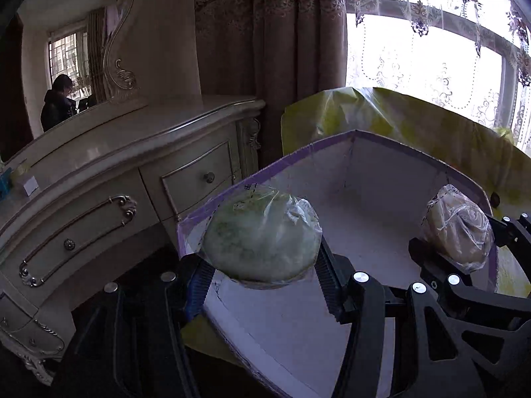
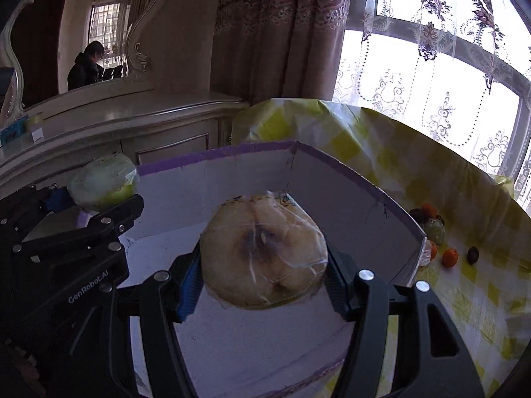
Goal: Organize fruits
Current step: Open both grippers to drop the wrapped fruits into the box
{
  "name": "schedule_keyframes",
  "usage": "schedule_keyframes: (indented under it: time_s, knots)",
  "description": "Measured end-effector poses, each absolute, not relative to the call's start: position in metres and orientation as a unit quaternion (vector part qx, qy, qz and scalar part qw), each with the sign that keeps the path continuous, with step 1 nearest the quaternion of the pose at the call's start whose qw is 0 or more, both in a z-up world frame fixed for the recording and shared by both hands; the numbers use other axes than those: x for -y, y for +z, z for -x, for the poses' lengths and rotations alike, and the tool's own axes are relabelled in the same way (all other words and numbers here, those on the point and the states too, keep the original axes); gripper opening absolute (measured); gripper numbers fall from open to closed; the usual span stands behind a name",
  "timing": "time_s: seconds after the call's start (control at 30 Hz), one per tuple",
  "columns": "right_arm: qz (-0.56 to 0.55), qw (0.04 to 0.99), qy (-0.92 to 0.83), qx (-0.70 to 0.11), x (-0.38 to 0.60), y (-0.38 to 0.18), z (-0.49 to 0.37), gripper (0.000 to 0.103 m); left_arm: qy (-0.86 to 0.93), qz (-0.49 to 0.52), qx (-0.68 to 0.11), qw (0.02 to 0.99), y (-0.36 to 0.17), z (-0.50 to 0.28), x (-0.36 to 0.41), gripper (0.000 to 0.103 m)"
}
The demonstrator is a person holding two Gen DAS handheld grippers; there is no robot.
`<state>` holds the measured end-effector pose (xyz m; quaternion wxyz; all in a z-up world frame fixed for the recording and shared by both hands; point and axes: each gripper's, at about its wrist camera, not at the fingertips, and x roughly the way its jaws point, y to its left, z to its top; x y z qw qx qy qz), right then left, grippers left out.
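The left gripper (image 1: 262,265) pinches a green fruit half (image 1: 262,242) wrapped in clear film, held above the near left corner of the box (image 1: 391,165), a white carton with purple tape along its rim. The right gripper (image 2: 264,275) pinches a brown fruit half (image 2: 264,255), also film-wrapped, its cut face with a dark core turned to the camera, above the middle of the box floor.

Only the right wrist view shows the small fruits (image 2: 450,257) lying loose on the yellow checked cloth (image 2: 464,298) of the desk, just beyond the box's right wall (orange ones, a green one and a few dark ones). It also catches the left gripper from the side, at the left of the box. The left wrist view alone shows the dresser (image 1: 99,199) drawers and handles, close to the left of the box, and the right gripper with its brown half near the box's right wall.

The box floor is bare between the two grippers and toward the far corner. Its walls stand up on the far and right sides. Behind it are the curtain (image 1: 282,49) and the window (image 2: 431,83). A mirror (image 1: 66,66) above the dresser reflects a person in dark clothes.
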<state>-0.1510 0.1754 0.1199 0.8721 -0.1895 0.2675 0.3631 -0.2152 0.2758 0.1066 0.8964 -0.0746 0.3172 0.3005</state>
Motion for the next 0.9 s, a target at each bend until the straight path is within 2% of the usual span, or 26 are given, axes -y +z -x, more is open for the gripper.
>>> schedule_keyframes:
  time_s: [0.17,0.43,0.47,0.5,0.57,0.67,0.9]
  knots:
    - [0.269,0.845,0.337,-0.318,-0.193,0.087,0.145,0.063,0.301,0.043,-0.369,0.878,0.089,0.205,-0.28,0.054]
    - [0.298,0.83,0.333,-0.334,-0.196,0.079,0.147,0.063,0.319,-0.023,-0.401,0.859,0.083,0.198,-0.268,0.055]
    - [0.296,0.832,0.332,-0.331,-0.195,0.079,0.148,0.065,0.319,-0.024,-0.404,0.857,0.084,0.196,-0.269,0.055]
    - [0.297,0.836,0.326,-0.326,-0.194,0.08,0.145,0.074,0.318,-0.023,-0.406,0.856,0.084,0.197,-0.269,0.055]
    - [0.301,0.84,0.32,-0.319,-0.193,0.08,0.146,0.09,0.314,-0.022,-0.407,0.857,0.085,0.198,-0.27,0.071]
    - [0.294,0.845,0.316,-0.315,-0.188,0.083,0.143,0.093,0.333,-0.04,-0.393,0.856,0.09,0.195,-0.265,0.088]
    - [0.268,0.859,0.316,-0.301,-0.174,0.088,0.139,0.096,0.385,-0.058,-0.37,0.844,0.096,0.195,-0.262,0.089]
